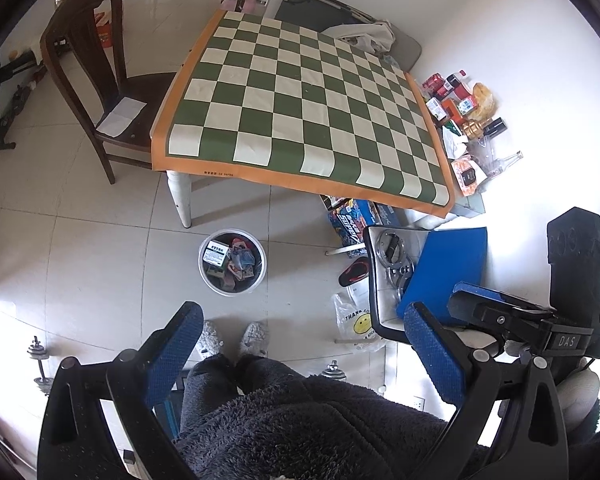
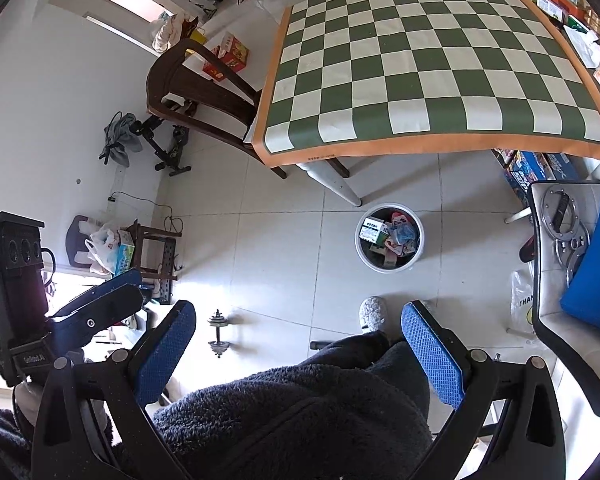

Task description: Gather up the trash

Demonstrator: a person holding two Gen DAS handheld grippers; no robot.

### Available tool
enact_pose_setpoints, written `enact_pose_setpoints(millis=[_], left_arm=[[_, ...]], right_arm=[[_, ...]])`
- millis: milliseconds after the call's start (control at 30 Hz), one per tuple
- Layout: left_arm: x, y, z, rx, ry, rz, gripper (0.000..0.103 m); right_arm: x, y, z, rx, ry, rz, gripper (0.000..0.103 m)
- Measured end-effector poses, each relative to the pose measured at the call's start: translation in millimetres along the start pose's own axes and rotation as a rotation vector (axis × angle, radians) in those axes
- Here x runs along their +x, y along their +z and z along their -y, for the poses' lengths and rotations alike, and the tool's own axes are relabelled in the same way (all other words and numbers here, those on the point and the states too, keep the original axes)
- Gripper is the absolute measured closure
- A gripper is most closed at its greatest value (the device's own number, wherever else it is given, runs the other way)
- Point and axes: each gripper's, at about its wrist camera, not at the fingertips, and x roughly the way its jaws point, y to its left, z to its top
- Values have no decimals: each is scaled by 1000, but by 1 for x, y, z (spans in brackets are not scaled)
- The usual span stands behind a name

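Nearest the cameras, the left gripper (image 1: 304,344) hangs with its 2 blue-padded fingers (image 1: 172,354) spread wide and nothing between them, above the person's dark fleece legs (image 1: 284,412) and grey slippers (image 1: 254,336). The right gripper (image 2: 300,344) is likewise wide apart and empty; in the left wrist view it sits just to the right at about the same height.

On the tiled floor just beyond the slippers stands a white bin (image 1: 233,261) (image 2: 389,237), already holding a white-and-green box, wrappers and other crumpled trash. It sits in front of the table's white leg (image 1: 180,196). To its right are a white chair with a blue cushion (image 1: 448,268), a plastic bag with a smiley face (image 1: 358,322) and a red-and-black shoe (image 1: 354,272). A small dumbbell (image 2: 219,334) lies left of the legs.

Farther out, the table wears a green-and-cream checked cloth (image 1: 300,108) (image 2: 432,64) with an orange border, its top bare. A dark wooden chair (image 1: 100,80) stands at its left side. Beyond the table's right edge, a pile of boxes, bottles and packets (image 1: 460,120) lies on the floor by the wall.
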Motion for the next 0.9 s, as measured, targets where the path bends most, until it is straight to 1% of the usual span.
enact_pose_setpoints(millis=[567,900], left_arm=[[1,2,0,2,-4,-2,0],[0,3,-3,5,-6,-4,0]], right_arm=[[1,3,0,7,-8,-1,0],[2,-2,-1,1,-5,-14,0]])
